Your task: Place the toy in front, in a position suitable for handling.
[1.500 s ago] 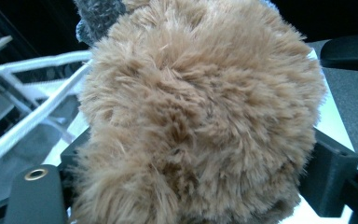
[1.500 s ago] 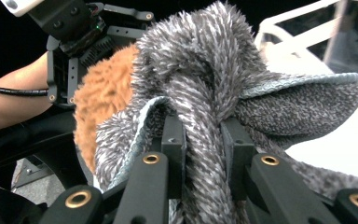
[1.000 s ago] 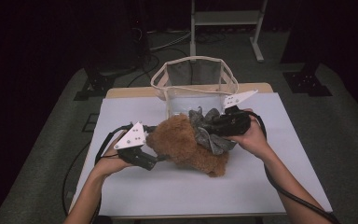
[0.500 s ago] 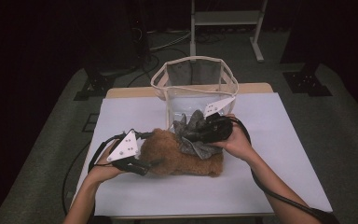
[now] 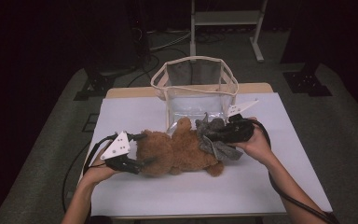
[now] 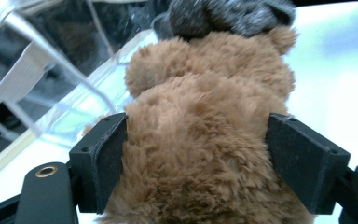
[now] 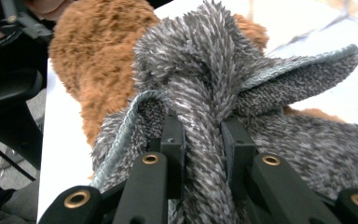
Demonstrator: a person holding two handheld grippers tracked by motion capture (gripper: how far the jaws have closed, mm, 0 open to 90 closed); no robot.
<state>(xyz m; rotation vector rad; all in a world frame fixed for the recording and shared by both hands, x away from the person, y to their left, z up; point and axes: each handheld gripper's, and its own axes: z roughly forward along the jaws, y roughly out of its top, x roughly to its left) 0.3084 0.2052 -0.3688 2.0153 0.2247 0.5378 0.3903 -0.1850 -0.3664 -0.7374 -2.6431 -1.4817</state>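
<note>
We've got the left hand-held gripper (image 5: 142, 150) clamped on the fluffy brown teddy bear (image 5: 177, 151) mid-surface, jaws just closing. Right hand-held gripper (image 5: 208, 134) pinches the grey fuzzy cloth (image 7: 205, 93) lying over the bear. Clear plastic bag (image 5: 196, 93) at the far edge is unfilled; packing remains.

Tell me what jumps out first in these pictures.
A fluffy brown teddy bear lies mid-table, its body squeezed between the left tongs, whose jaws have just been closing. The right tongs pinch a fold of shaggy grey cloth draped over the bear's far end. Behind them stands a clear plastic bag with pale straps, open on top.
</note>
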